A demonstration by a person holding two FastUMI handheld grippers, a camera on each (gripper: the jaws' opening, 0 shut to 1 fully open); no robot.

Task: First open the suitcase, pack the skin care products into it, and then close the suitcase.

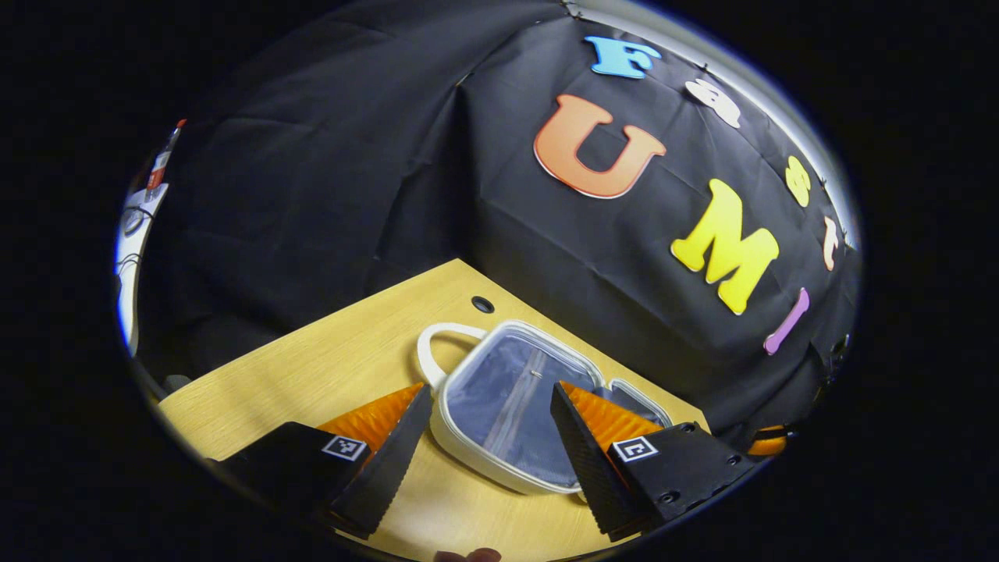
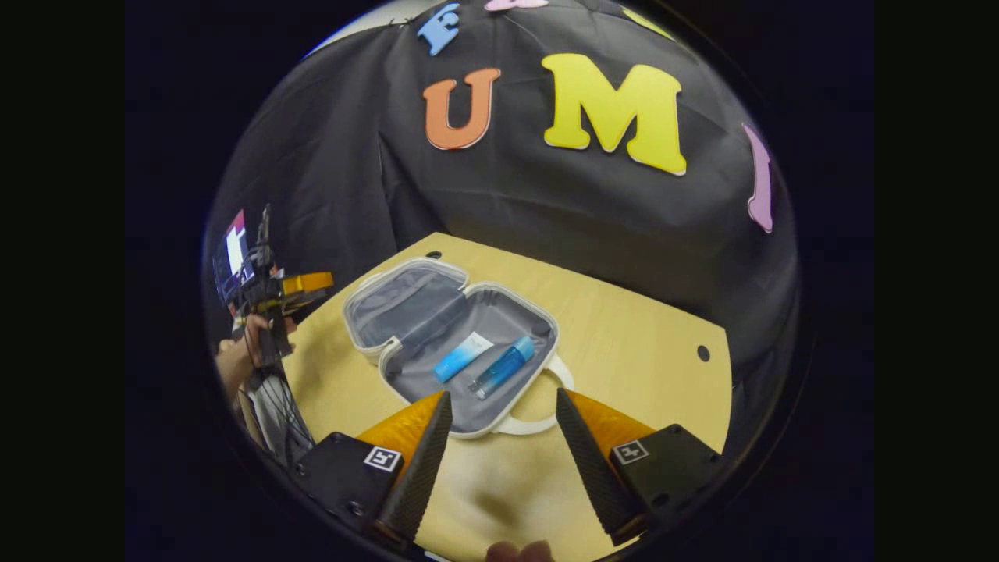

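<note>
Surface: light wood-grain tabletop (image 2: 640, 343) with round black cable holes near its far edge, backed on two sides by black cloth booth wall (image 2: 546, 211) meeting in a corner.

Small white hard-shell suitcase with grey fabric lining (image 2: 437, 312): lying open flat on tabletop, both halves facing up, white carry handle (image 2: 538, 425) on near side in right gripper view. Pale blue-and-white squeeze tube (image 2: 462, 357) and translucent blue bottle (image 2: 503, 365): lying side by side, close together, inside handle-side half. Other half: lining and strap visible, no contents discernible.

Right gripper (image 2: 499, 406): jaws spread wide, holding nothing, above tabletop just short of suitcase handle.

Left gripper (image 1: 490, 398): jaws spread wide, holding nothing, poised over suitcase, lined interior framed between fingers. Same gripper seen farther off in right gripper view at table's left edge, held by a hand (image 2: 254, 336).

Room: bright screen and cables (image 2: 234, 257) at left beyond cloth; pale strip of wall above cloth's upper edge.
</note>
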